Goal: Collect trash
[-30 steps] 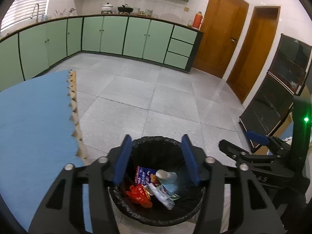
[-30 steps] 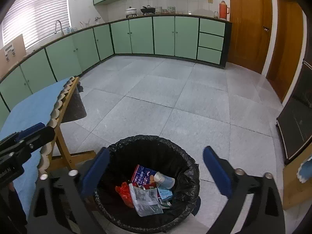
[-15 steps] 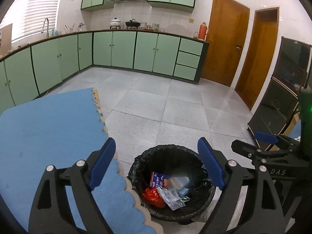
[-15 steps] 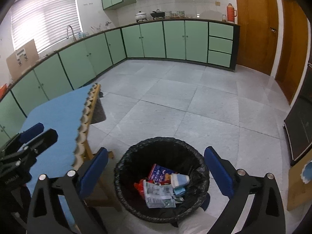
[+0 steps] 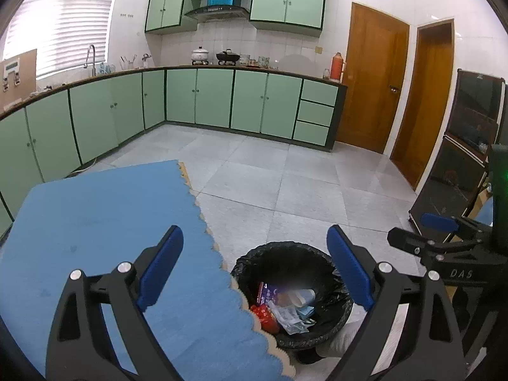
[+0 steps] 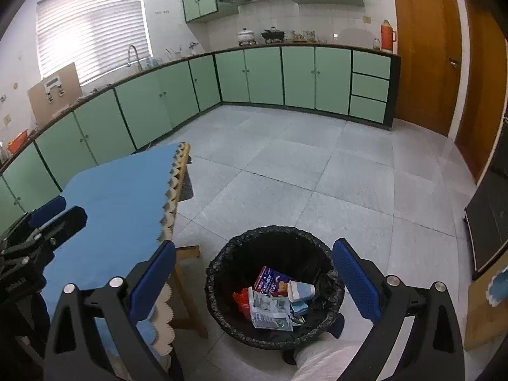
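My left gripper (image 5: 254, 270) has its jaws opening, nothing between them; right gripper (image 6: 254, 281) jaws spread wide, empty. Trash sits in the black-lined bin (image 6: 317, 247) at lower centre of both views: red wrapper (image 6: 240, 298), blue packet (image 6: 273, 281), paper cup (image 6: 300, 290), crumpled sheet (image 6: 268, 312). Right view shows the table's wooden leg (image 6: 190, 298) and a white-clad leg (image 6: 324, 362) at the bottom edge; left view hides these behind the blue tabletop (image 5: 104, 222) but shows a dark cabinet (image 5: 460, 158) at right. Grey tile floor (image 6: 285, 171), green kitchen cabinets (image 6: 263, 76), wooden door (image 5: 371, 82)
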Action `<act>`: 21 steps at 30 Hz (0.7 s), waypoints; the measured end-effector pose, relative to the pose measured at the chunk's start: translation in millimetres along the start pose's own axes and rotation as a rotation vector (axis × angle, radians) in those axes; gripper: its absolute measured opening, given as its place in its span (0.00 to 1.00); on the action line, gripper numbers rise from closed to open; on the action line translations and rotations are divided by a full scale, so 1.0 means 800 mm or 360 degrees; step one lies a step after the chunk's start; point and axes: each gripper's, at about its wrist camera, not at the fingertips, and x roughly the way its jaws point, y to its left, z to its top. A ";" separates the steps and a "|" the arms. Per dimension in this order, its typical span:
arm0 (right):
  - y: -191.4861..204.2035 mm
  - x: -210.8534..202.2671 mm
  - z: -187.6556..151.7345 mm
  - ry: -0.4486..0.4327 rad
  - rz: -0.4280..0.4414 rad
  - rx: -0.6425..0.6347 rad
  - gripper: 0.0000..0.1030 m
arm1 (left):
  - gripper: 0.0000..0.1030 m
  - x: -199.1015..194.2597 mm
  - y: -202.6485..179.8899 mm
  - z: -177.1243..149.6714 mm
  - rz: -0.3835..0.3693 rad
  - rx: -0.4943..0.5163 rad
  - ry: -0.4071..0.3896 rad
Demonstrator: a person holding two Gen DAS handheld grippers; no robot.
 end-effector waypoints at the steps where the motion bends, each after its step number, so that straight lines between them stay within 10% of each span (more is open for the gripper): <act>1: 0.003 -0.006 0.001 -0.0011 0.0012 -0.0006 0.94 | 0.86 -0.007 0.000 -0.001 0.0006 0.0005 -0.0006; 21: 0.053 -0.083 0.004 -0.0187 0.0122 -0.0125 0.94 | 0.87 -0.081 0.008 0.004 0.0068 0.0025 -0.0151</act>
